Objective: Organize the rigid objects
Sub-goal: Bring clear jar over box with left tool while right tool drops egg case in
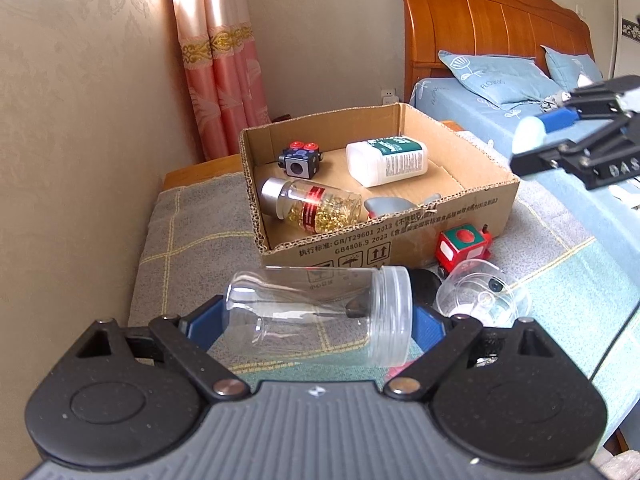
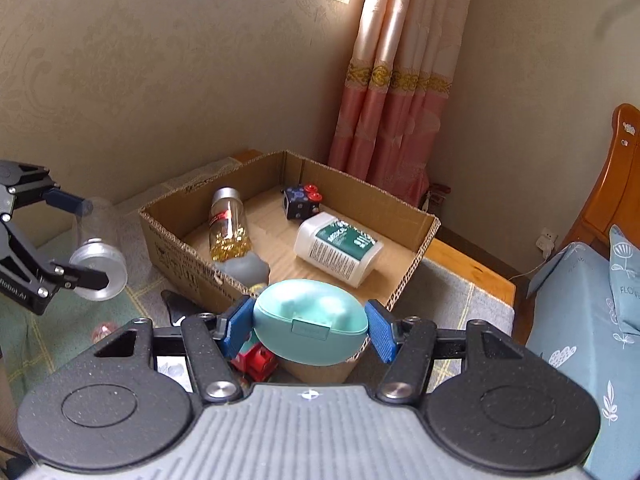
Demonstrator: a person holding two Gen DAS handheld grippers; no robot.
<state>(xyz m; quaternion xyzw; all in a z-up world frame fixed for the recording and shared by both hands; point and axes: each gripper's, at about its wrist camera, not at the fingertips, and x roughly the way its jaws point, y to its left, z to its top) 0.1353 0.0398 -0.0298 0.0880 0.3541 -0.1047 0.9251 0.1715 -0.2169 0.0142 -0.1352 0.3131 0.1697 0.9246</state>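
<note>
My left gripper [image 1: 320,320] is shut on a clear plastic jar [image 1: 320,312], held sideways above the blanket just in front of the cardboard box [image 1: 400,248]. It shows at the left of the right wrist view [image 2: 86,240]. My right gripper [image 2: 308,328] is shut on a teal egg-shaped case [image 2: 310,324], held over the box's near corner [image 2: 176,256]. In the box lie a jar of yellow capsules [image 1: 316,210], a white bottle with a green label [image 1: 386,162], a black cube toy [image 1: 300,158] and a grey object [image 1: 386,206].
A red toy train [image 1: 464,246], a clear round lid [image 1: 482,294] and a black object [image 1: 424,284] lie on the checked blanket [image 1: 188,240] beside the box. A wall is at left, a curtain [image 2: 396,92] behind, and a bed with blue pillows [image 1: 496,76] at right.
</note>
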